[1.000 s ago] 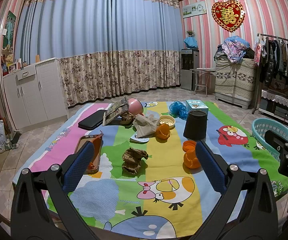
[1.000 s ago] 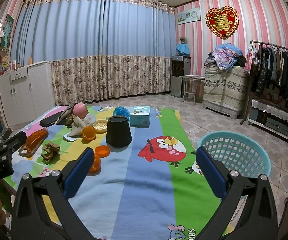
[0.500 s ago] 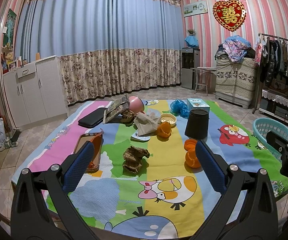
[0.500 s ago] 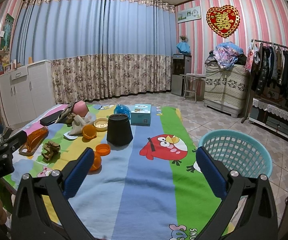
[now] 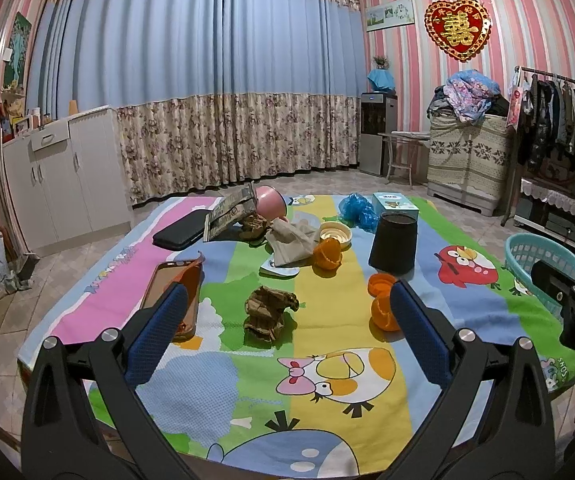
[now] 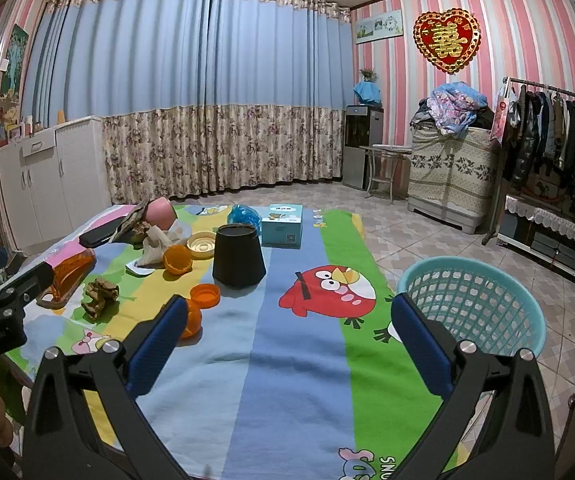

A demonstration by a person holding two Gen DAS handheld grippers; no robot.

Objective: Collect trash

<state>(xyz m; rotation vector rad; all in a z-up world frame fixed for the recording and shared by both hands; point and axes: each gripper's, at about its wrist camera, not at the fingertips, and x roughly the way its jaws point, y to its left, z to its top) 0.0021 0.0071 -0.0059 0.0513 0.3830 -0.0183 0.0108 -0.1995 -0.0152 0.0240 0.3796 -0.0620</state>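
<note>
Two tools are in view, both spread wide with nothing between their blue pads. We hold the left tool (image 5: 287, 326) above the near edge of the counter (image 5: 439, 420), which is covered by a striped cartoon cloth (image 6: 287, 380). We hold the right tool (image 6: 289, 330) over the near right part of the same counter, beside its right edge.

Trash on the cloth, as we read it: a crumpled brown paper wad (image 5: 268, 312) lies toward the near edge, left of centre, directly ahead of the left tool. An orange peel half (image 5: 383, 312) sits just beside an orange lid (image 5: 381, 283), both near the middle of the counter. A second orange peel cup (image 5: 327, 253) rests further back, touching a crumpled beige wrapper (image 5: 289, 242). A blue plastic bag (image 5: 357, 207) lies near the far edge, beside a teal box (image 6: 281, 220).

Other items: a black upturned bin (image 6: 238, 256) stands at the centre of the counter, a phone in an orange case (image 5: 173, 284) lies toward the left edge, a black case (image 5: 179, 234) toward the far left corner, and a pink bowl (image 5: 270, 202) tilts at the far edge. A teal plastic basket (image 6: 473, 308) stands off the right edge of the counter; we cannot tell what carries it.
</note>
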